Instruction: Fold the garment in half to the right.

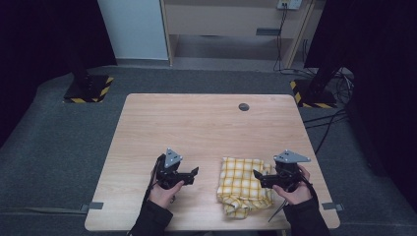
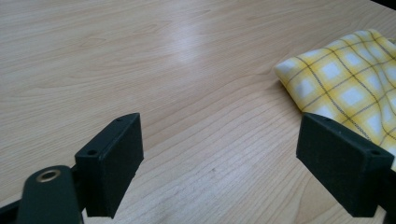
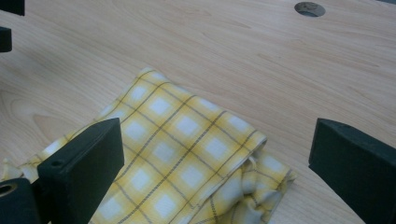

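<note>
The yellow checked cloth lies folded and a little crumpled on the wooden table, near the edge where the person sits. The right gripper is the nearer one: in the high view its tips reach over the right border of the cloth, and in the right gripper view the cloth spreads below and between the two black jaws, more toward the left jaw, with one loose bunched corner lying nearest to the camera. The jaws of this gripper stand wide apart and I see no fabric pressed between the pads, so it holds nothing. The left gripper is farther away, with a strip of bare wood between it and the cloth. Its jaws are also apart and empty; in the left gripper view the cloth lies ahead and to the side of the right jaw, and one folded corner points toward the gap. The long axis of the cloth runs, as seen from above, from the far side toward the person, so it lies across the line that joins the two grippers. I judge that the next grasp depends on this: the right gripper needs only to go down on the border under it, while the left gripper must first travel sideways toward the cloth.
</note>
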The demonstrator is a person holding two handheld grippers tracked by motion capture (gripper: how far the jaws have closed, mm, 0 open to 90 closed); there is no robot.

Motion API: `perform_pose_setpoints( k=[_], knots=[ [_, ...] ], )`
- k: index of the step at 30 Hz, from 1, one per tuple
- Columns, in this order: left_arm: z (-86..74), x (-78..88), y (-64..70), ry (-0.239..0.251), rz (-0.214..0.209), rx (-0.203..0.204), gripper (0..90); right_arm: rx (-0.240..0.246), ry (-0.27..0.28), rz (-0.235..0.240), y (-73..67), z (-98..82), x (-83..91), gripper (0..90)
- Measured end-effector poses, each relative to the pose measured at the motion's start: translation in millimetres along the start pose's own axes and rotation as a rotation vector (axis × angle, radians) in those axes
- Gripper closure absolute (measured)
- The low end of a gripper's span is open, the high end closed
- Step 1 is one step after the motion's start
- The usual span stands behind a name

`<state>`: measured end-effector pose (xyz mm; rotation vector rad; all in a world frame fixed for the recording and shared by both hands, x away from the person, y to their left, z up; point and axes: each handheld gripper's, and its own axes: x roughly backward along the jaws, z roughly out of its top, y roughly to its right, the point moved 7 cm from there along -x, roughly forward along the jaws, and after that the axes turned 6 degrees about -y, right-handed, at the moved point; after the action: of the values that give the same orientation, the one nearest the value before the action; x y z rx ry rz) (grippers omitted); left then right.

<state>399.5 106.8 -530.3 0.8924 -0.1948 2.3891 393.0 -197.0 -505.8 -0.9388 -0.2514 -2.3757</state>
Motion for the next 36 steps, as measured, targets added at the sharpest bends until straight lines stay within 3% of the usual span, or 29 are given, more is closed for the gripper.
perform_pose_setpoints(
  k=[10,19,36],
  knots=[
    [-8.6,3.0,-4.0,-0.028,0.005,0.028,11.1,0.030,-0.059,0.032,-11.2,-5.5,-0.6,2.7],
    [-18.6,6.1,-9.8,-0.051,0.032,0.034,10.0,0.088,-0.148,0.051,-22.0,-15.6,-6.1,2.1],
    [-38.6,16.8,-26.6,-0.078,0.068,0.069,7.3,0.176,-0.261,0.076,-36.2,-40.0,-12.9,3.3]
  ],
)
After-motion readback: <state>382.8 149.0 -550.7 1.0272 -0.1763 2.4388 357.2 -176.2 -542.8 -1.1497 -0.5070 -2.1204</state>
